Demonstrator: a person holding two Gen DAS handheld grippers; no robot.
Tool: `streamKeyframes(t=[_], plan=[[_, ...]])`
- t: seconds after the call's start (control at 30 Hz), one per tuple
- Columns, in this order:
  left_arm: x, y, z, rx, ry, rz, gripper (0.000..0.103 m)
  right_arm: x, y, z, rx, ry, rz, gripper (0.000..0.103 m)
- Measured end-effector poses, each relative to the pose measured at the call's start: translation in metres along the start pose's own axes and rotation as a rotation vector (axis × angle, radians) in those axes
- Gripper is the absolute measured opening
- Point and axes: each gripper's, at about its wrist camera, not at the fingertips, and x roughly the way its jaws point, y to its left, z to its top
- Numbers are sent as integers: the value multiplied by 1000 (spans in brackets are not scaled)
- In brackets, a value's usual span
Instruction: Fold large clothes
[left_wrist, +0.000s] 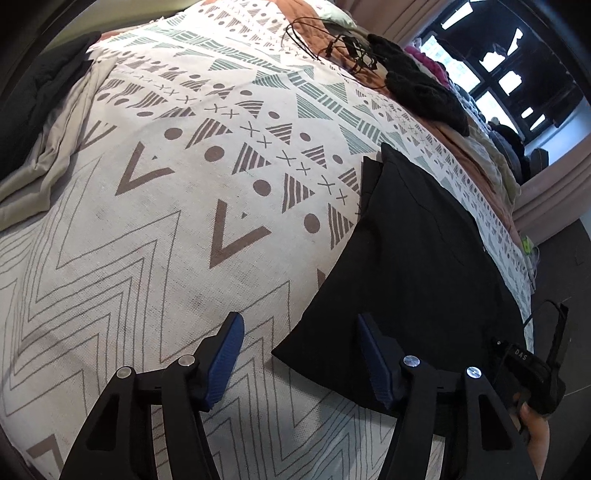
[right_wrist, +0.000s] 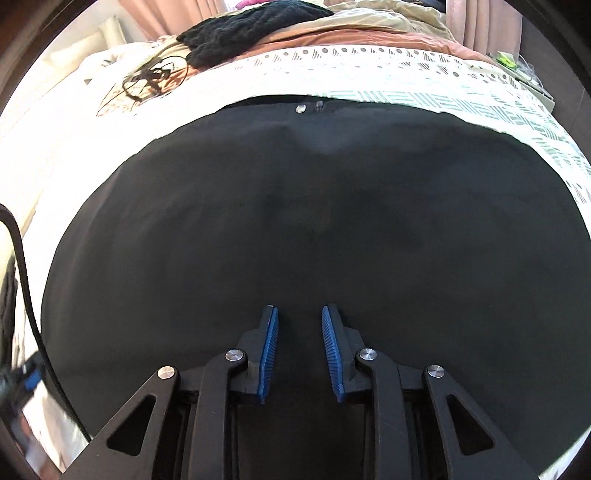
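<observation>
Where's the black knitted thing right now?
The black knitted garment lies at the bed's far edge, beside the tangled black cords, beyond the black trousers.

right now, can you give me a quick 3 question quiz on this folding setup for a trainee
1. True or false: the black garment lies spread flat on the patterned bedspread.
2. Which gripper has the garment's near corner pointing into the gap of its open jaws: (a) the left gripper, (b) the right gripper?
3. Fill in: a small silver ____ sits at the garment's far edge, beside a dark tab.

Key:
1. True.
2. (a); the right gripper hangs over the middle of the cloth, its pads apart, nothing pinched.
3. Button, or a snap; too small to tell which.
</observation>
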Motion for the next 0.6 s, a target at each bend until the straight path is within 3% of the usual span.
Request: streamKeyframes(t=[0.2,0.43,0.6], plan=[[-4,5,-3,-69,-14,3,63,21,-5,37,50,7,24,24],[-4,5,-5,-127,-21,8,63,40,-17,64,96,3,40,13],[-5,10,-5,-170,-20,-7,63,51,-19,80,91,-1,40,11]])
